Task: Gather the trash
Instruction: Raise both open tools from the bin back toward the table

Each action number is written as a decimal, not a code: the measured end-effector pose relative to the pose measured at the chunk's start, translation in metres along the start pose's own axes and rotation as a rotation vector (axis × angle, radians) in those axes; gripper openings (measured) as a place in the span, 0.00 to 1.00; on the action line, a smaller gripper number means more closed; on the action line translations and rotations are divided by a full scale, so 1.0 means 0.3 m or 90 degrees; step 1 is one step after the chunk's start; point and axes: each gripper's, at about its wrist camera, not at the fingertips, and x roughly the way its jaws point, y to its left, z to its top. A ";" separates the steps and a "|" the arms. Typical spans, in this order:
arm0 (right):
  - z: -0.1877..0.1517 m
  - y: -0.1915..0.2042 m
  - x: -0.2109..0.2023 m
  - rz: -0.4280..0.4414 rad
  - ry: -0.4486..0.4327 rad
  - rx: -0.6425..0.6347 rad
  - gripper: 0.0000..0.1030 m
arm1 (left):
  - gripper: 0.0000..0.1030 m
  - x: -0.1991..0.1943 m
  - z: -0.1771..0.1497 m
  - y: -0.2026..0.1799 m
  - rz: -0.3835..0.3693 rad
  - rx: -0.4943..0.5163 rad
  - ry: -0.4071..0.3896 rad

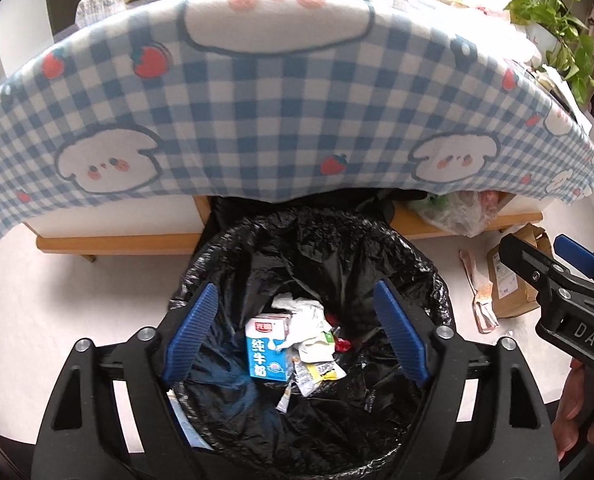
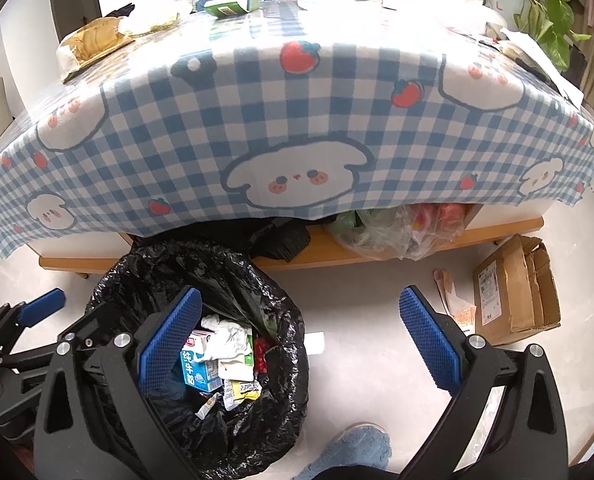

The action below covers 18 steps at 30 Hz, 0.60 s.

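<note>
Blue-and-white milk carton (image 1: 267, 348) sits among crumpled wrappers (image 1: 309, 320) in the black-lined trash bin (image 1: 433, 276), lower centre of frame. Left gripper (image 1: 297, 336) jaws wide apart over it, holding nothing; right gripper (image 2: 297, 344) also gaping, empty.

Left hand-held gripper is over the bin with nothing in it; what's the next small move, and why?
Probably lift the left hand-held gripper away from the lined bin toward the wrapper on the floor beside the cardboard box: its jaws stand open and empty, the milk carton already inside.

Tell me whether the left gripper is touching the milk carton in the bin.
Apart. In the left wrist view the left gripper stands open above the bin, and the milk carton lies down among the trash, clear of both blue pads.
</note>
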 end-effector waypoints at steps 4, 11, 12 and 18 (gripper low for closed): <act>0.030 0.020 -0.024 0.004 -0.012 -0.006 0.93 | 0.85 -0.033 0.028 0.027 -0.001 -0.004 -0.006; 0.092 0.063 -0.089 0.013 -0.042 -0.014 0.93 | 0.94 -0.115 0.075 0.066 0.002 -0.005 -0.031; 0.101 0.070 -0.099 0.014 -0.047 -0.017 0.93 | 0.94 -0.127 0.083 0.072 0.004 -0.006 -0.035; 0.154 0.104 -0.151 0.022 -0.065 -0.021 0.93 | 0.94 -0.193 0.124 0.089 0.006 -0.006 -0.051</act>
